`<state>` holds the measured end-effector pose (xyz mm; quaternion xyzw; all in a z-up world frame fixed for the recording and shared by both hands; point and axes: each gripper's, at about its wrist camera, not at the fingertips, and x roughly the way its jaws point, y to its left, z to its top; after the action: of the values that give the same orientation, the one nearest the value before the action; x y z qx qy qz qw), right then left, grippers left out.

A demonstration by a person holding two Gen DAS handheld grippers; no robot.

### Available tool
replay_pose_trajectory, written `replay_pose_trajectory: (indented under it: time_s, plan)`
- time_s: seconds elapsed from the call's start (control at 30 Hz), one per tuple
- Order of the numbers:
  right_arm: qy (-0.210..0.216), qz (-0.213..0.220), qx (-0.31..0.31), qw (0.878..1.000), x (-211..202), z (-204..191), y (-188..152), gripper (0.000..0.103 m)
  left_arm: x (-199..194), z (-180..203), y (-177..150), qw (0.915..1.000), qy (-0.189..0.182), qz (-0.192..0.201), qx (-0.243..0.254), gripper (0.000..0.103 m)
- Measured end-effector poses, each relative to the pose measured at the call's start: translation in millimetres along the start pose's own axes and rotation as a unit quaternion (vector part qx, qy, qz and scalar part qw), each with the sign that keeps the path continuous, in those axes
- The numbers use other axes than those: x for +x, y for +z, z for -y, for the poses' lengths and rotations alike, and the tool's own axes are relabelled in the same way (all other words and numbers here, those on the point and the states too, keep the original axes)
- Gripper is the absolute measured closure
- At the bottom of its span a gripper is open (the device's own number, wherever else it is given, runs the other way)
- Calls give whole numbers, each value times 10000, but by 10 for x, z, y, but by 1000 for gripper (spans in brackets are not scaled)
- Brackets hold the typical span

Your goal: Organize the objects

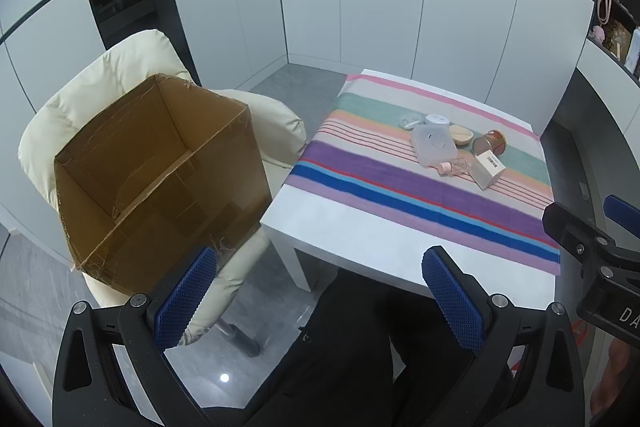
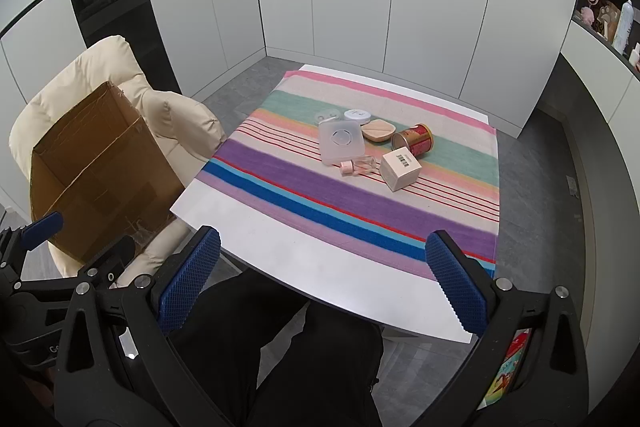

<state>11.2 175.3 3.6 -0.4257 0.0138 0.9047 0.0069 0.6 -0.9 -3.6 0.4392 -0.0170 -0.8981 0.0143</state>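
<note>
Cardboard box [image 1: 160,171] sits empty on the chair [image 1: 100,79] left of my table [image 2: 320,267]; the clutter bunches mid-cloth. Both my left gripper [image 1: 320,303] and right gripper [image 2: 324,287] hang wide open, empty. I'd go for the near white carton [image 2: 400,171] first, squarely across its flat sides.

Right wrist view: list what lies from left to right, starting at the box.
Cardboard box → cream chair → clear flat case → small pink-capped bottle → white carton with a barcode → red tin lying on its side.

One cardboard box [image 2: 96,167] left of frame. On the desk [image 2: 304,247], centre: two round tins [image 2: 357,115], one clear case [image 2: 341,141], one red can [image 2: 414,139], one bottle [image 2: 358,166], one carton [image 2: 401,171], one beige dish [image 2: 378,131].
</note>
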Motion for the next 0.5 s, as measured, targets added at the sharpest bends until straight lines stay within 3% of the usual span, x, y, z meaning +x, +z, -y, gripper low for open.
replay_pose_trajectory:
  time_s: [0.5]
  plan:
    - [7,-9,-38,10000,8,-13,1,0,-7,-6,-10,10000,-1,-1,19,0]
